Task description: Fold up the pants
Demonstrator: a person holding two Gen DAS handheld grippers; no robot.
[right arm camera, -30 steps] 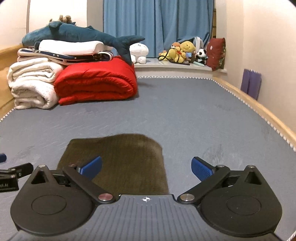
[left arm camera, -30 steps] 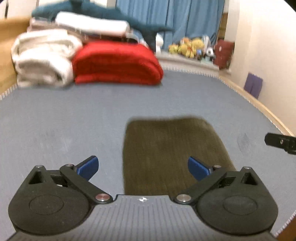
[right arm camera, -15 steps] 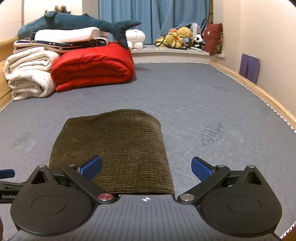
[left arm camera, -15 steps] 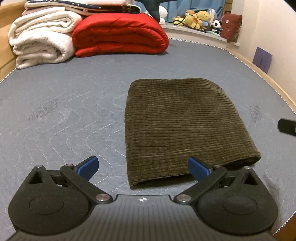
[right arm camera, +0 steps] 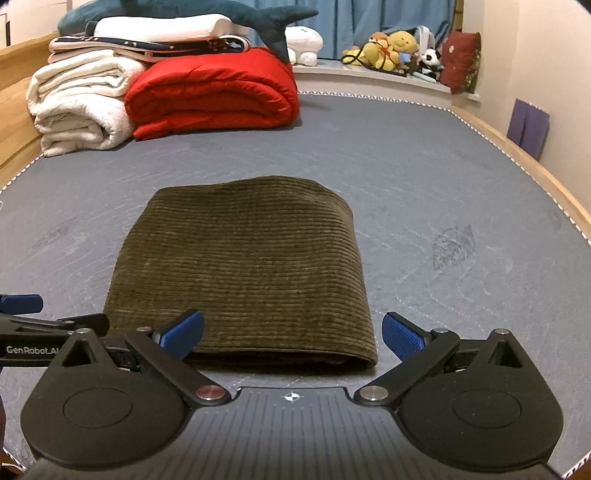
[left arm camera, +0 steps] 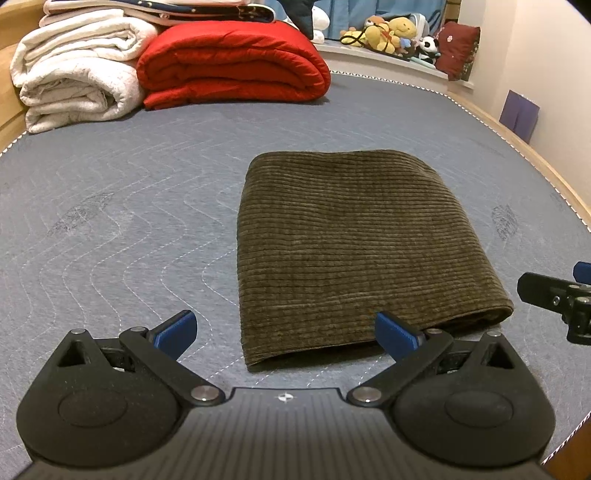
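Observation:
The olive-brown corduroy pants [left arm camera: 354, 240] lie folded into a compact rectangle on the grey quilted mattress [left arm camera: 122, 221]; they also show in the right wrist view [right arm camera: 243, 266]. My left gripper [left arm camera: 286, 332] is open and empty, just short of the fold's near left corner. My right gripper [right arm camera: 291, 332] is open and empty, just short of the near right corner. Each gripper shows at the edge of the other's view: the right one [left arm camera: 554, 299] and the left one [right arm camera: 40, 328].
A folded red quilt [left arm camera: 232, 66] and white blankets [left arm camera: 77, 77] are stacked at the far left of the mattress, with a plush shark [right arm camera: 207, 11] on top. Soft toys [right arm camera: 395, 48] sit on the far ledge. A wooden rail [right arm camera: 524, 162] runs along the right edge.
Both views have tilted down and pulled back, so the whole folded pants now lie ahead of the fingers. Both grippers stay open and empty.

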